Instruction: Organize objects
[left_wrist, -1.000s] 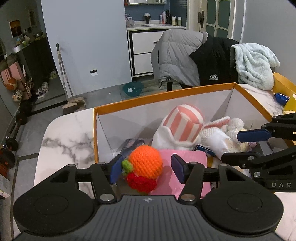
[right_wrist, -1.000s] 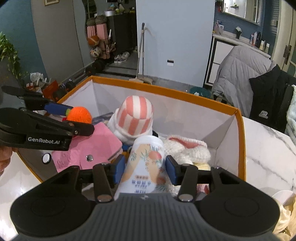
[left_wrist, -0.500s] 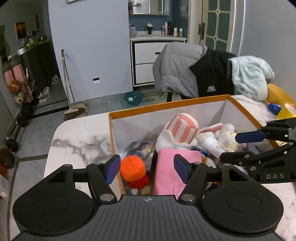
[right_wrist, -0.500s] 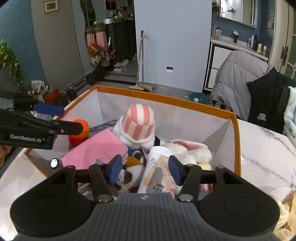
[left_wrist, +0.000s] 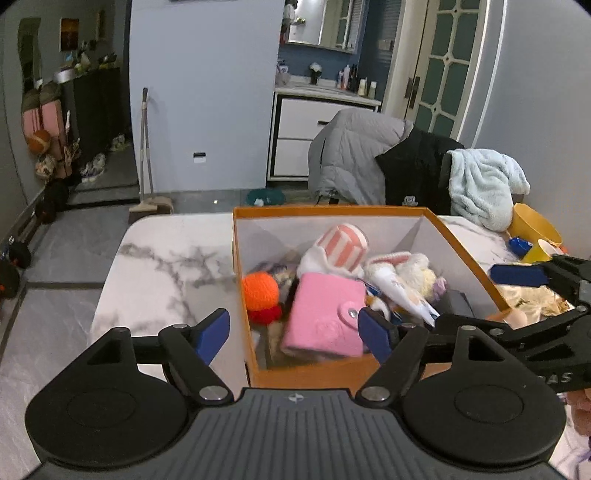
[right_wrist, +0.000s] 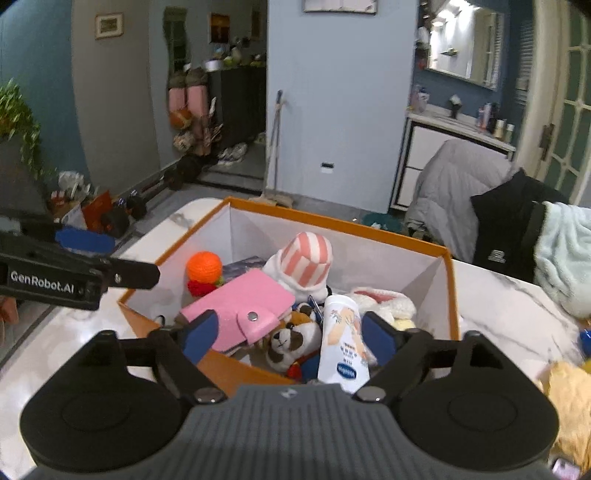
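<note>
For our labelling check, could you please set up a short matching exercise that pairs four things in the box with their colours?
Things:
1. wallet
2. crochet ball
3. bottle
4. box rim

Colours:
A. white with a blue logo
B. pink
C. orange band, white inside
D. orange above red

Pairs: 1-B, 2-D, 3-A, 4-C

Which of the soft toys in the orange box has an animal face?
The small brown-and-white plush, beside the white bottle; the crocheted orange ball has no face.
</note>
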